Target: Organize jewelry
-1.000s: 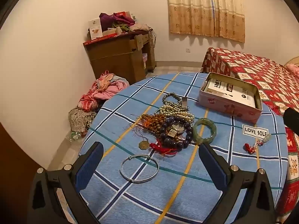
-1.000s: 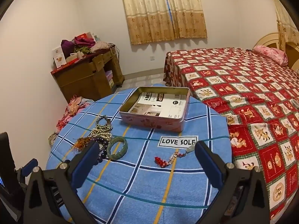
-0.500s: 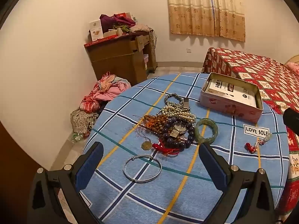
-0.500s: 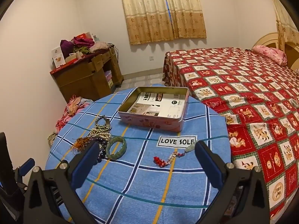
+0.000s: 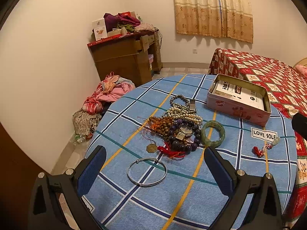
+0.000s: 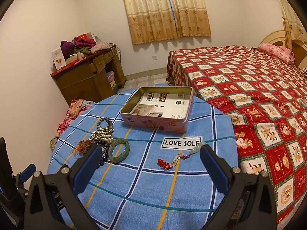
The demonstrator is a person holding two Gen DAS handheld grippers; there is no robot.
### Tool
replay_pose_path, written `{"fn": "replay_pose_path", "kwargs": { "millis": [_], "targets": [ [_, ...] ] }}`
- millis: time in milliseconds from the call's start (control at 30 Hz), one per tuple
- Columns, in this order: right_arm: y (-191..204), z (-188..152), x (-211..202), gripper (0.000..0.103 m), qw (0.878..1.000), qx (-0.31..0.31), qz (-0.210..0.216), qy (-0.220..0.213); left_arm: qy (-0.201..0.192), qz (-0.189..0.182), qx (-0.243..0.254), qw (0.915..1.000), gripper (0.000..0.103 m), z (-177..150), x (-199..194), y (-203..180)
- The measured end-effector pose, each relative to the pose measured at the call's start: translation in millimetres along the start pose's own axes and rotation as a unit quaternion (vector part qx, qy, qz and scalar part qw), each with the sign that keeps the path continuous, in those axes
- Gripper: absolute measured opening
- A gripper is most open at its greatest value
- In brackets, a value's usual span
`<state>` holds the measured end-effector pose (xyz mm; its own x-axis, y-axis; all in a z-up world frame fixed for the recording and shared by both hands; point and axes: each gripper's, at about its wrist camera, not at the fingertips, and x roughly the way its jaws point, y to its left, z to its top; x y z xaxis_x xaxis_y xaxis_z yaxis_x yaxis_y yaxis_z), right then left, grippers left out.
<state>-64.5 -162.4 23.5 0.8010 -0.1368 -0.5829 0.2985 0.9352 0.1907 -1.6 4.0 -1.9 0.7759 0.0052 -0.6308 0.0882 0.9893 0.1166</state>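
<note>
Lying between the spread left claw (image 5: pixel 155 158) fingers, silver bangle (image 5: pixel 146 172)

A round table under a blue checked cloth (image 6: pixel 191 182) carries a white "LOVE SOLE" label (image 6: pixel 181 142). Close on its far side stands a bed with a red patchwork cover (image 6: pixel 249 88) and a pink pillow (image 6: pixel 278 52). A brown wooden desk (image 5: pixel 124 61) against the wall is heaped with clothes and boxes. More clothes (image 5: pixel 107 95) lie piled on the floor beside it. Beige patterned curtains (image 6: pixel 167 9) hang closed.
</note>
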Motion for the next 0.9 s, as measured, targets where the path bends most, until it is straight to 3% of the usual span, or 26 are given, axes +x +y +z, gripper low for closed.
{"fn": "replay_pose_path", "kwargs": {
  "millis": [900],
  "targets": [
    [-1.8,-0.5,-2.4,0.103,1.000,0.002,-0.001,0.000,0.001,-0.001,-0.001,1.0000,0.102,0.8,-0.5,2.3]
  ]
}}
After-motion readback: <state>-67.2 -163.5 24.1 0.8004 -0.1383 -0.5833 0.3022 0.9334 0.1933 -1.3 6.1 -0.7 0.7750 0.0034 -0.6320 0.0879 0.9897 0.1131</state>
